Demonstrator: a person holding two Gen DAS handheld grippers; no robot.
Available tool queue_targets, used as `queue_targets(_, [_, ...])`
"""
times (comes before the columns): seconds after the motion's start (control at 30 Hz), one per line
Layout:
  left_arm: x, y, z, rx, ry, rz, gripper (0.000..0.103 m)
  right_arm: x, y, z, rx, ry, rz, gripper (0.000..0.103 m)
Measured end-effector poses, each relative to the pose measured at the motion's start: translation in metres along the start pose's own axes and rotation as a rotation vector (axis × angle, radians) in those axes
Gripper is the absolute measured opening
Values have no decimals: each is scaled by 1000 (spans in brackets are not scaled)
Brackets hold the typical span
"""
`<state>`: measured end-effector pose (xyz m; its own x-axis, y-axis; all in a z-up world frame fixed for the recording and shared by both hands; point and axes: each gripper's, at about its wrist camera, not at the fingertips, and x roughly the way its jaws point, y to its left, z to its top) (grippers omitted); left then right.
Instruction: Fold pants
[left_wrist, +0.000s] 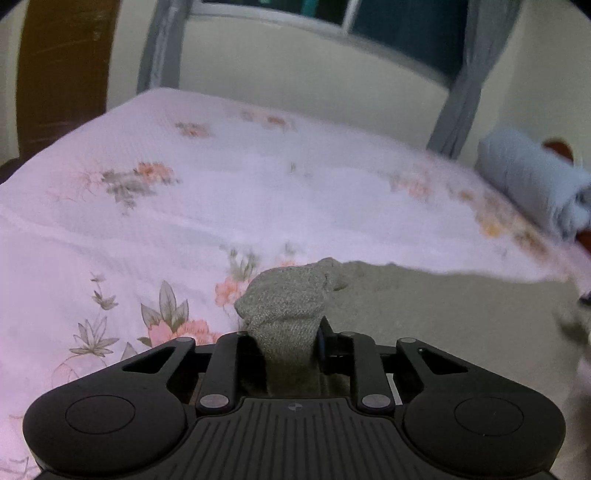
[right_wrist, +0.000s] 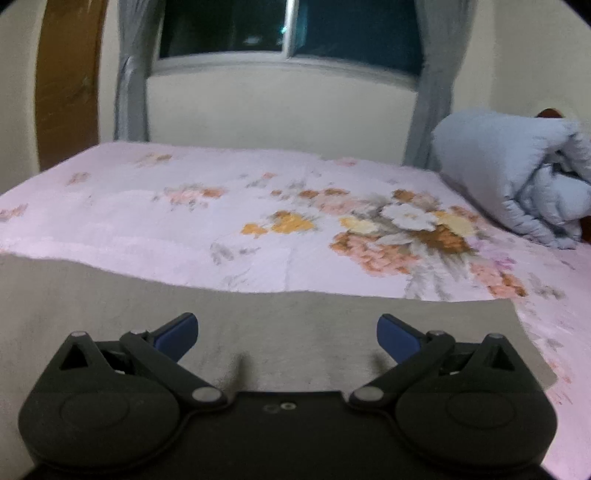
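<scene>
Grey-green pants (left_wrist: 424, 306) lie spread on the floral bedsheet (left_wrist: 192, 206). In the left wrist view my left gripper (left_wrist: 290, 332) is shut on a bunched corner of the pants, and the cloth bulges up between its black fingers (left_wrist: 325, 339). The rest of the fabric runs off to the right. In the right wrist view the pants (right_wrist: 110, 295) cover the near part of the bed. My right gripper (right_wrist: 288, 332) hovers over them, open wide, and its blue pads (right_wrist: 177, 334) hold nothing.
A rolled light-blue quilt (right_wrist: 517, 173) sits at the bed's right end, near a dark wooden headboard (right_wrist: 550, 112). Behind the bed are a cream wall, a window (right_wrist: 288, 29) with grey curtains (right_wrist: 133, 74) and a brown door (right_wrist: 66, 81) at the left.
</scene>
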<state>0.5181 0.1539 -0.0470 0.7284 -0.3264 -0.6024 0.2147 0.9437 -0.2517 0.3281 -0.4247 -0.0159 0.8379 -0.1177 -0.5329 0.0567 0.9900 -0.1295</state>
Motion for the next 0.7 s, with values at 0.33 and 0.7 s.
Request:
queue_targets(0.33, [-10,-1,5,-4,10,-9,22,62,33,28,-31,133,149,82])
queue_targets(0.7, [-6,5,3,21,24,-36,22,109,98,48,-292,192,439,73])
